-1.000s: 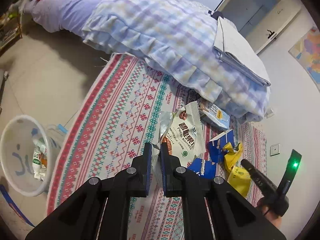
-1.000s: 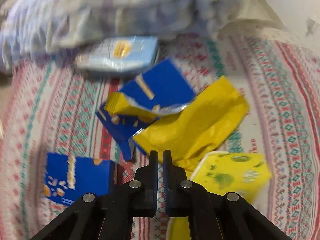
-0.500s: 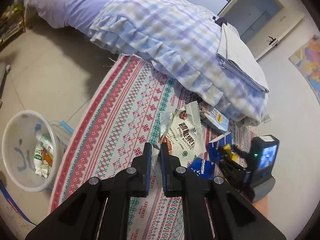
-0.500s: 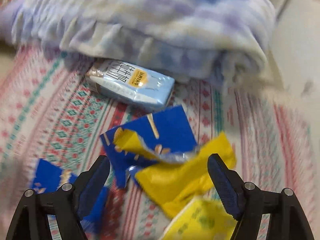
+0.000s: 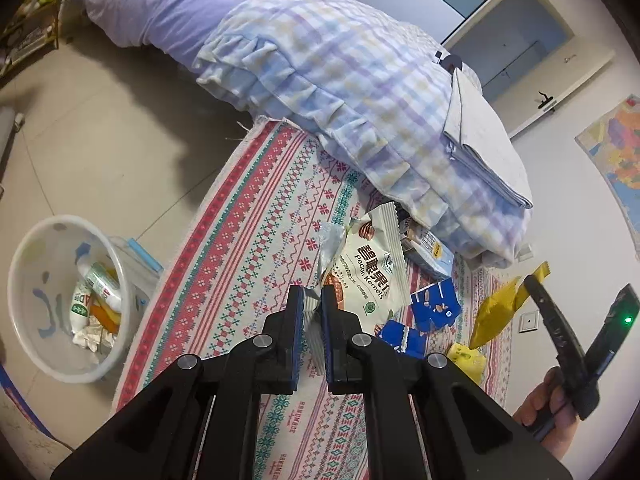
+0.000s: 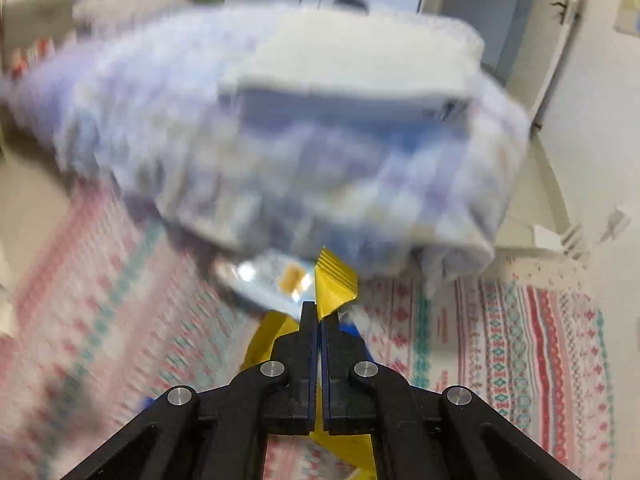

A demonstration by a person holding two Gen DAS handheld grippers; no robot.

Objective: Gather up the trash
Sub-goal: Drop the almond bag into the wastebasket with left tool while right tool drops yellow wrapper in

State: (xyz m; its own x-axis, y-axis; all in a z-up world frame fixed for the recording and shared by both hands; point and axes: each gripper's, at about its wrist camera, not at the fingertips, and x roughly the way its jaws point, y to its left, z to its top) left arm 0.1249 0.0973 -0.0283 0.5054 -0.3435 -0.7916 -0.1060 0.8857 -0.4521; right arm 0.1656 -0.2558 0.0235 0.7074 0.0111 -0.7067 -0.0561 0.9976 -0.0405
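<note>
The right gripper [image 6: 320,320] is clamped on a yellow wrapper [image 5: 496,312], lifted above the rug [image 5: 256,216] — light, crinkly, slippery foil, best pinched at its edge. The left gripper [image 5: 312,300] pinches a white wrapper [image 5: 370,268]; the bin [image 5: 24,264] sits beside the rug.

snack bag [image 5: 374,270]: "Pecan Kernels" in dark print under large Chinese characters, small round green mark near its lower edge | rug [image 5: 256,216]: "HANDMADE" along its near border | bottle [image 5: 82,300] in the white bin [image 5: 24,264]: green letters "AD" | right wrist view: nothing legible
</note>
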